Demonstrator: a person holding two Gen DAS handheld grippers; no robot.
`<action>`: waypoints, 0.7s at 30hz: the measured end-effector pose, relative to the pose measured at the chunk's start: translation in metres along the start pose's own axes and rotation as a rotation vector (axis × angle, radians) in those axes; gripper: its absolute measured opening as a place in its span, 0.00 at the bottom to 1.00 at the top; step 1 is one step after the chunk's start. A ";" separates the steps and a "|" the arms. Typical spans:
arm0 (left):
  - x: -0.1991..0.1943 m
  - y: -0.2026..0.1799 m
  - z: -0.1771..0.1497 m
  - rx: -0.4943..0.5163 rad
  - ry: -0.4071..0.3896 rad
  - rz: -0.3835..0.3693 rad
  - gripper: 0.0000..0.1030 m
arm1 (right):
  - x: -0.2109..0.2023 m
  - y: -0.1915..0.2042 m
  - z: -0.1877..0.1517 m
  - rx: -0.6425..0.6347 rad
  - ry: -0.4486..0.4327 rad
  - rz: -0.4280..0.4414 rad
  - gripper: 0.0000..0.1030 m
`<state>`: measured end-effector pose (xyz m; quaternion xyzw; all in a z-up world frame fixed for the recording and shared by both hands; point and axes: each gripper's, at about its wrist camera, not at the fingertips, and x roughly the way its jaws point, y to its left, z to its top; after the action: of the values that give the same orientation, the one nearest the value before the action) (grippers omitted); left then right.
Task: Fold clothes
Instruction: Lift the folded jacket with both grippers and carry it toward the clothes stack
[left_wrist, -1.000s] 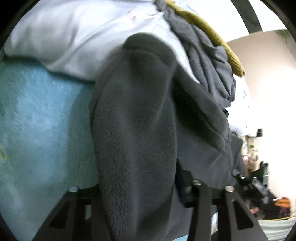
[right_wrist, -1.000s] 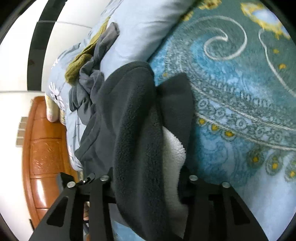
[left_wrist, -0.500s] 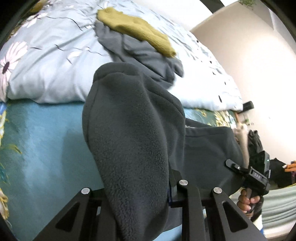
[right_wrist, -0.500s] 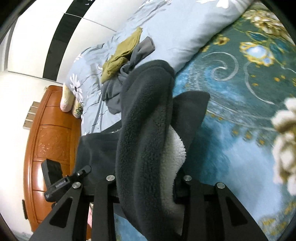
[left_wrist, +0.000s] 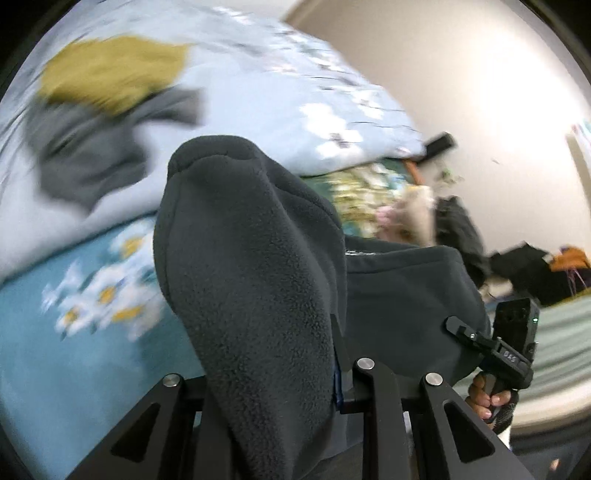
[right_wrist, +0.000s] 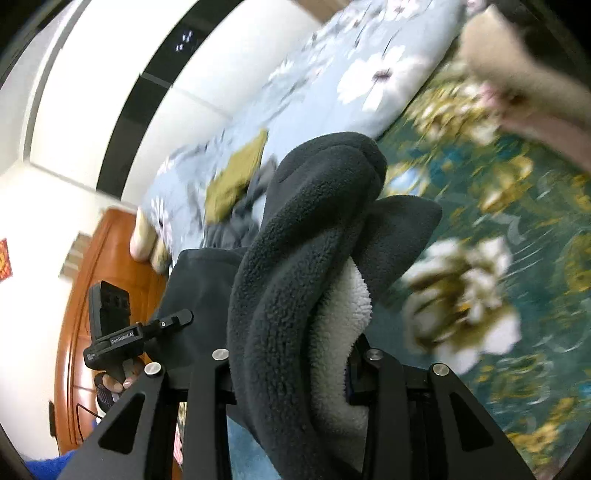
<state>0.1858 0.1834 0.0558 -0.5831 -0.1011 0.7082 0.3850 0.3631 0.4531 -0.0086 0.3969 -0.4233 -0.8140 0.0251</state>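
Both grippers are clamping the same dark grey fleece (left_wrist: 255, 280) right now. The left gripper (left_wrist: 269, 373) is pinching a thick bunch of it between nearly closed fingers, and the right gripper (right_wrist: 291, 354) is doing the same a bit wider, because its bunch includes the white fuzzy lining (right_wrist: 340, 328).

The fleece is being held up in the air above the teal flowered bedspread (left_wrist: 74, 369), not lying on it. It's stretching sideways between the two grippers, so its long axis is running hand to hand, with the rest hanging down below the fingers. Neither hand is nearer, since each one is already gripping an end. My guess is the next bit is about laying that stretched edge flat on the bedspread.

Counting: one fleece in hand, two grippers, and two more garments waiting on the pale floral duvet (left_wrist: 280, 96) behind, one mustard (left_wrist: 110, 70) and one grey (left_wrist: 92, 155). Background is blurring a lot, so I can't tell if anything else is in the pile.
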 end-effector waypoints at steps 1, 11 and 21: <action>0.006 -0.019 0.014 0.031 -0.003 -0.019 0.23 | -0.017 -0.003 0.008 0.001 -0.027 -0.002 0.34; 0.042 -0.244 0.159 0.347 -0.033 -0.215 0.23 | -0.217 0.000 0.104 -0.058 -0.368 -0.046 0.34; 0.212 -0.370 0.227 0.595 0.084 -0.237 0.24 | -0.331 -0.105 0.151 0.106 -0.606 -0.135 0.35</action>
<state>0.1338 0.6462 0.1840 -0.4580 0.0591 0.6322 0.6221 0.5194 0.7460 0.1734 0.1641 -0.4260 -0.8720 -0.1768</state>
